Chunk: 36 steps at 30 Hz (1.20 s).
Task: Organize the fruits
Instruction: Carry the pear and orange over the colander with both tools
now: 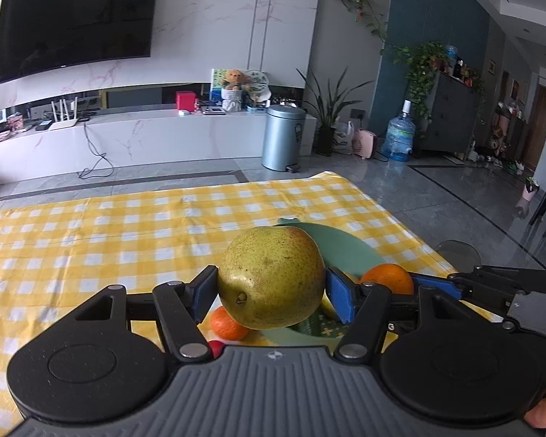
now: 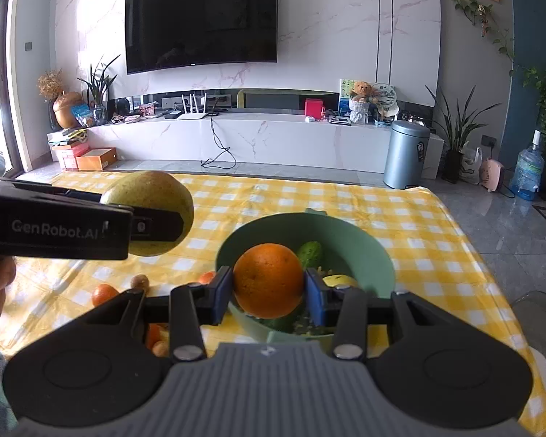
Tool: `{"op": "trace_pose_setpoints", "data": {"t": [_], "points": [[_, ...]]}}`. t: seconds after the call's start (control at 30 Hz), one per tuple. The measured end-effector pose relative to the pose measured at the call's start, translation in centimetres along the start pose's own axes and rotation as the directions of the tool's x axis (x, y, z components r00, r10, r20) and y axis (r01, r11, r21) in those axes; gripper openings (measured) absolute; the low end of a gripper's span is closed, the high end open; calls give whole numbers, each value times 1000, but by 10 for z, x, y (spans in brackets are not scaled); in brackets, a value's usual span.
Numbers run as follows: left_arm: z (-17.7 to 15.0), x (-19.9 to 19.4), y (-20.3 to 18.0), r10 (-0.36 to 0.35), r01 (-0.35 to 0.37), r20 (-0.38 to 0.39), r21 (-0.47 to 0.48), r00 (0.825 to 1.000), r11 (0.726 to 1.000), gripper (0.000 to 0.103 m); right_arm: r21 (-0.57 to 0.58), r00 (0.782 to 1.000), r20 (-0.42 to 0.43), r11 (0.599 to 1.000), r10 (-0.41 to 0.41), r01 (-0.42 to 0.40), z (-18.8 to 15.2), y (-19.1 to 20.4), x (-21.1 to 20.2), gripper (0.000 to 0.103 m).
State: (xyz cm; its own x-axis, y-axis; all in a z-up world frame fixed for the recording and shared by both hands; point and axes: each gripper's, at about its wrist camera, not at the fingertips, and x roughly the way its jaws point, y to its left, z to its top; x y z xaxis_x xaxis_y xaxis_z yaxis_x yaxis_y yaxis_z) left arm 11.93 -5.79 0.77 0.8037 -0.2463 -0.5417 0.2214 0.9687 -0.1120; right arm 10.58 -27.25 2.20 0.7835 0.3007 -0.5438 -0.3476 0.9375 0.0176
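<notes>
My left gripper (image 1: 271, 286) is shut on a yellow-green pear (image 1: 269, 276) and holds it in the air left of a green bowl (image 1: 342, 251). My right gripper (image 2: 268, 287) is shut on an orange (image 2: 268, 280) just above the near rim of the green bowl (image 2: 364, 251). In the right wrist view the left gripper (image 2: 153, 225) with the pear (image 2: 153, 191) shows at the left. The bowl holds a cucumber (image 2: 310, 254) and a yellow fruit (image 2: 340, 280). In the left wrist view the right gripper's orange (image 1: 387, 278) shows at the right.
The table has a yellow checked cloth (image 2: 418, 225). Small oranges (image 2: 103, 294) and a brown nut-like fruit (image 2: 140, 282) lie on the cloth left of the bowl. Another small orange (image 1: 227, 322) and a red fruit (image 1: 216, 347) lie under the left gripper. The cloth's right edge drops to the floor.
</notes>
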Motion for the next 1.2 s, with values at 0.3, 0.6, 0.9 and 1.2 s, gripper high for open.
{"op": "trace_pose_setpoints", "data": {"t": [0.3, 0.6, 0.9, 1.2], "points": [[15, 40, -12, -46, 45, -99, -16, 994, 999, 73, -81, 997, -62, 996, -41, 36, 15, -25, 24, 40], [10, 77, -14, -47, 50, -213, 9, 976, 999, 73, -112, 983, -176, 993, -45, 26, 17, -44, 63, 40], [5, 105, -13, -47, 54, -316, 13, 947, 998, 73, -129, 960, -277, 992, -30, -7, 20, -48, 98, 40], [-1, 121, -13, -53, 58, -373, 4, 926, 998, 73, -144, 943, -333, 989, -28, -21, 13, -52, 110, 40]]}}
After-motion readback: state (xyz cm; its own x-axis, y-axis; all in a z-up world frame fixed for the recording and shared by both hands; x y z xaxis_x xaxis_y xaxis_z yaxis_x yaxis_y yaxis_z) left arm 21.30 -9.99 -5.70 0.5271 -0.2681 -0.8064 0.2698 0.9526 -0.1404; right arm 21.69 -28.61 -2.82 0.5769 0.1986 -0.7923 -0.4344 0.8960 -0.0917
